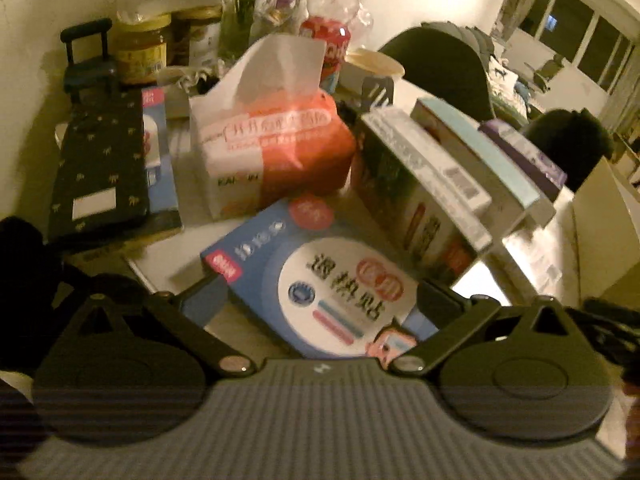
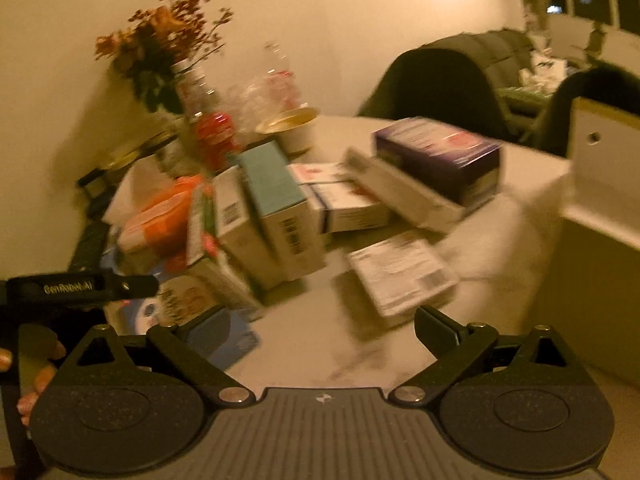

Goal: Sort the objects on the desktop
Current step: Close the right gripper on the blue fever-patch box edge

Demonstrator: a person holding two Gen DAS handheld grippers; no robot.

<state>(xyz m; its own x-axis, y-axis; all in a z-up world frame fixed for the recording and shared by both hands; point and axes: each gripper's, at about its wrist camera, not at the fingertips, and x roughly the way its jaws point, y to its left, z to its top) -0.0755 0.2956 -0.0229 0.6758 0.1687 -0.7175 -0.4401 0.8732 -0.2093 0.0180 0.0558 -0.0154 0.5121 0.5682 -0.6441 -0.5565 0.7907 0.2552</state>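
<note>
**Left gripper poised over blue box; right one idle**

Step in hand, as I judge it: picking the next item from the clutter. The left gripper (image 1: 320, 296) has its jaws spread wide, one on each side of the blue box (image 1: 316, 276), which lies flat on the table (image 1: 168, 256) at the near edge. No finger looks pressed against it yet.

Beyond the blue box: tissue pack (image 1: 268, 144), and to the right a leaning row of boxes (image 1: 448, 176). A dark patterned case (image 1: 100, 164) lies left.

The right gripper (image 2: 320, 324) also stands wide open, empty, above bare tabletop. A white flat pack (image 2: 400, 272) lies just ahead of it; a purple box (image 2: 440, 156) sits on top of the pile behind. Right view is blurred.

Next move likely calls for closing on the blue box across its width, then lifting clear without nudging the leaning row.
</note>
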